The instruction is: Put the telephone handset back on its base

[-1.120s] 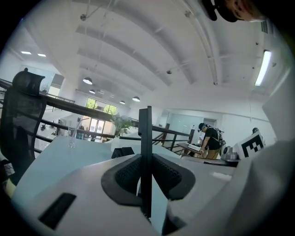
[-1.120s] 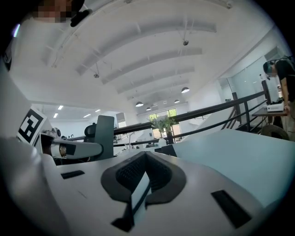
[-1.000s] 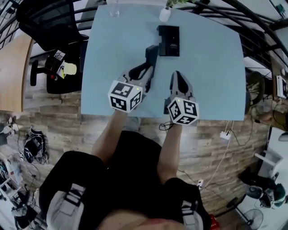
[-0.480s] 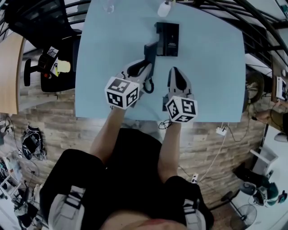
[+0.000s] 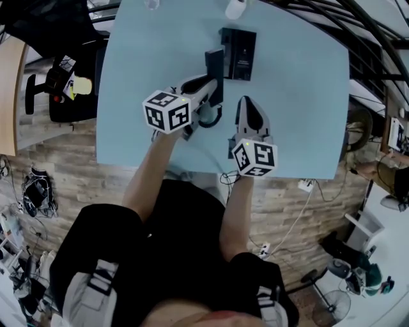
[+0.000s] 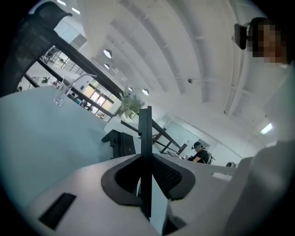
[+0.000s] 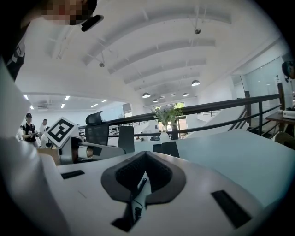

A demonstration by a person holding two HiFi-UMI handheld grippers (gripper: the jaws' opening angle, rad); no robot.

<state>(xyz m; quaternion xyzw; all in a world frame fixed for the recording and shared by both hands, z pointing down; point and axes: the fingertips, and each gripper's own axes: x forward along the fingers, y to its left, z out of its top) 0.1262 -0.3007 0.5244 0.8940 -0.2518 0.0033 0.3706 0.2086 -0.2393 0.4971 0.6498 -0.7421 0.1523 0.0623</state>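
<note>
While left gripper (image 5: pixel 213 91) fingers clamp the handset (image 5: pixel 215 64) beside the base (image 5: pixel 240 54); right gripper (image 5: pixel 248 102) fingers closed, forearms outstretched

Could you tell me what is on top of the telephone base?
Nothing rests on the base; its top looks bare. The handset, clamped in the left gripper, is at its left edge, hiding a strip there.

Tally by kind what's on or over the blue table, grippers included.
telephone handset: 1
telephone base: 1
white vase: 1
drinking glass: 1
grippers: 2, left gripper and right gripper
Total: 6
</note>
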